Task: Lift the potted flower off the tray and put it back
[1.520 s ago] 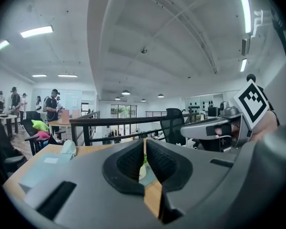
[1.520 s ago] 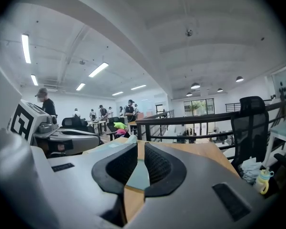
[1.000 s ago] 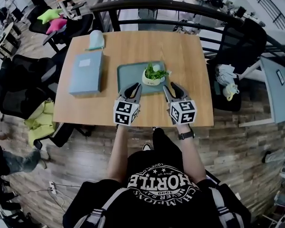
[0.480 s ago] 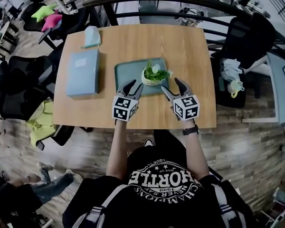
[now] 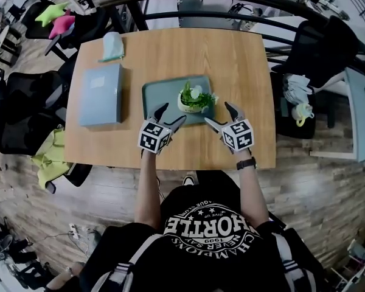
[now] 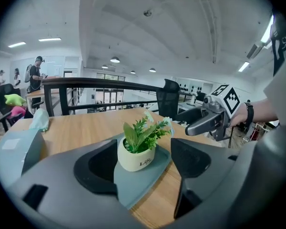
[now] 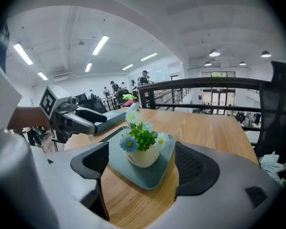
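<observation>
The potted flower (image 5: 193, 99) stands on the grey-green tray (image 5: 158, 96), toward the tray's 3 o'clock side, at mid-worktop (image 5: 231, 59). Its cream pot reads "Life" in the left gripper view. The left tongs (image 5: 172, 113) sit at the pot's 7 o'clock and the right tongs (image 5: 219, 113) at its 5 o'clock. Both have just been opening and are spread wide, touching nothing. A blue box (image 5: 100, 93) lies at the tray's 9 o'clock. The person's black shirt (image 5: 210, 233) is printed "HORTLE" and "CHAMPIONS".
</observation>
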`<state>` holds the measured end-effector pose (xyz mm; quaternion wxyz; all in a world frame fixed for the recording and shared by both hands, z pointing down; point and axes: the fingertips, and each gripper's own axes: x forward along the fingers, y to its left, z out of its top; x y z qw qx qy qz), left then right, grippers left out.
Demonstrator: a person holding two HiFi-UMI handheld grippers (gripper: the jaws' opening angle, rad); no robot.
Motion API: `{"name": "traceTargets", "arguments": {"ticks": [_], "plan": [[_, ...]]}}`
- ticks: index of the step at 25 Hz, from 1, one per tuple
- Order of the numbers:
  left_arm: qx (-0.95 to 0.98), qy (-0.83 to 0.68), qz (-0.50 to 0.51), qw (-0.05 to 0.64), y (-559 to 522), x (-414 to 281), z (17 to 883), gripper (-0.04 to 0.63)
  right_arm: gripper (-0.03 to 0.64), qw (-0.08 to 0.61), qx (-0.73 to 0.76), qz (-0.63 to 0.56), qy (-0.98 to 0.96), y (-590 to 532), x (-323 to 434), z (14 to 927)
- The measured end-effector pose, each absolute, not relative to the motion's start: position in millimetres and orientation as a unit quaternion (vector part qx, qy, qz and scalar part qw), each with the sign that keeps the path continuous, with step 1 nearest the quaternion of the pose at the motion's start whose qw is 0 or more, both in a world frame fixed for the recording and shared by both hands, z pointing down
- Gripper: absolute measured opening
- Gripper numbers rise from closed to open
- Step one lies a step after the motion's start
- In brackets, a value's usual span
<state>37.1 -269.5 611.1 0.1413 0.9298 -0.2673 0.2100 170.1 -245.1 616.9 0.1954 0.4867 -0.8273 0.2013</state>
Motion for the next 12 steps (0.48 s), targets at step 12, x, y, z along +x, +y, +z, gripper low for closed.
{"name": "traceTargets", "arguments": {"ticks": [12], "plan": [[0.916,-0.268,0.253,0.161,-291,50,659,0.356,0.436,0.204,0.455,0.240,-0.833,-270,164,670]]}}
